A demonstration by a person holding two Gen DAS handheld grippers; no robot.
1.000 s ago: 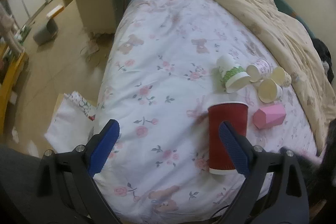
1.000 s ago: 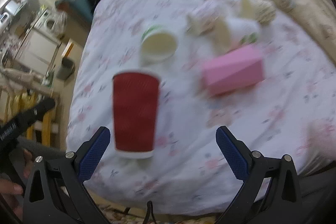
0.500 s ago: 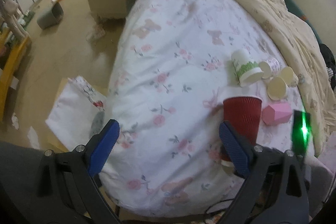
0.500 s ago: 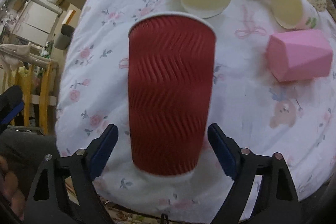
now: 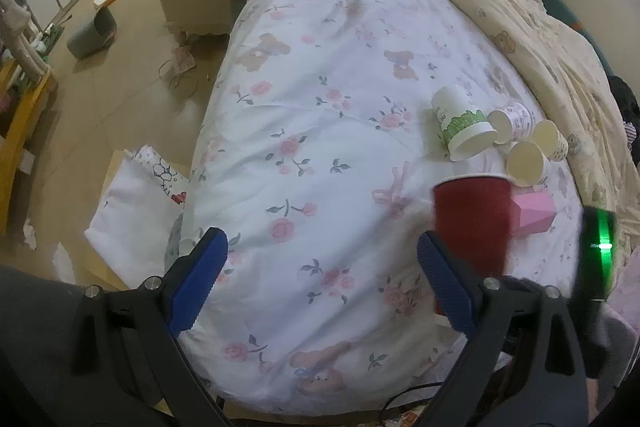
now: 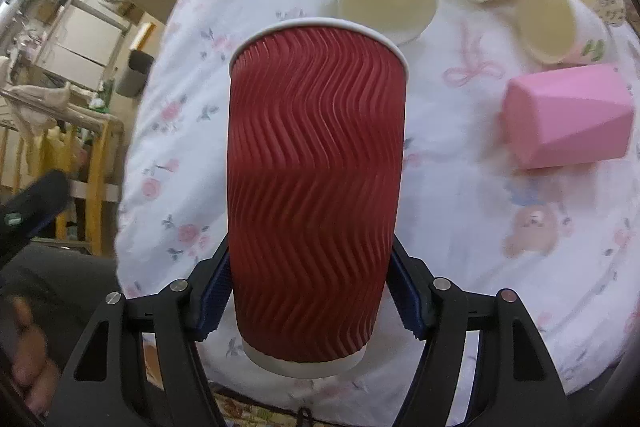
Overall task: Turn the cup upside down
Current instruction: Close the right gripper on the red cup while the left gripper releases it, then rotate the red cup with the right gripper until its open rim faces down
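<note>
Red cup [image 6: 316, 187]: wavy ribbed paper, white rim up, upright between the right claw's fingers
Right claw [image 6: 310, 291]: clamped on the cup's lower sides
Left claw [image 5: 320, 267]: fingers wide apart, empty, cup just beyond its right finger

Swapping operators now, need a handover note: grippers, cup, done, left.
Right gripper: shut on the red cup, gripping its lower body; cup upright, rim up.
Left gripper: open, holding nothing, beside the cup.
Bed: pink cup and four paper cups lie on their sides behind.
Done: grasp.
Left: turn the red cup over, set it rim down, release.
</note>
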